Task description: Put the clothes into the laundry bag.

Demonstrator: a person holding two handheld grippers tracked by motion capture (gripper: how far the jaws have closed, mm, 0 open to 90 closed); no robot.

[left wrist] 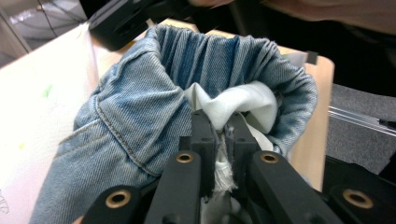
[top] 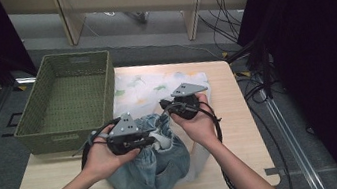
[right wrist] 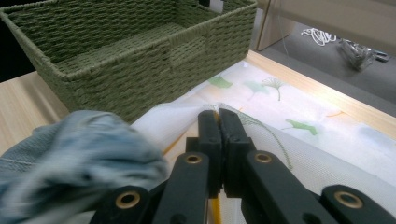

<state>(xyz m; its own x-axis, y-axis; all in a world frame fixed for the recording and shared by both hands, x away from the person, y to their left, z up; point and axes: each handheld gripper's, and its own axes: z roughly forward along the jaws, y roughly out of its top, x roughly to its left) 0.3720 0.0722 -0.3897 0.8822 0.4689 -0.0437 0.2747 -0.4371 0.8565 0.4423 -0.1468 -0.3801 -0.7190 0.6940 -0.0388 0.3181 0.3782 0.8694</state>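
Count: one denim garment (top: pixel 150 170), one white cloth with a green leaf print (top: pixel 148 88), one woven green basket (top: pixel 63 97), one wooden table (top: pixel 233 115), two grippers. The denim sits bunched at the table's near edge, just right of the basket and partly over the printed cloth, with a white lining (left wrist: pixel 243 100) showing inside its gathered opening. Left gripper (left wrist: pixel 219 135): jaws nearly closed, pinching a fold of that white lining at the denim's opening; frayed white fabric sits between the pads. Right gripper (right wrist: pixel 218 122): jaws fully together, tips clamped on a raised fold of the printed cloth; basket just behind it, blurred denim at lower left. Basket interior looks bare.
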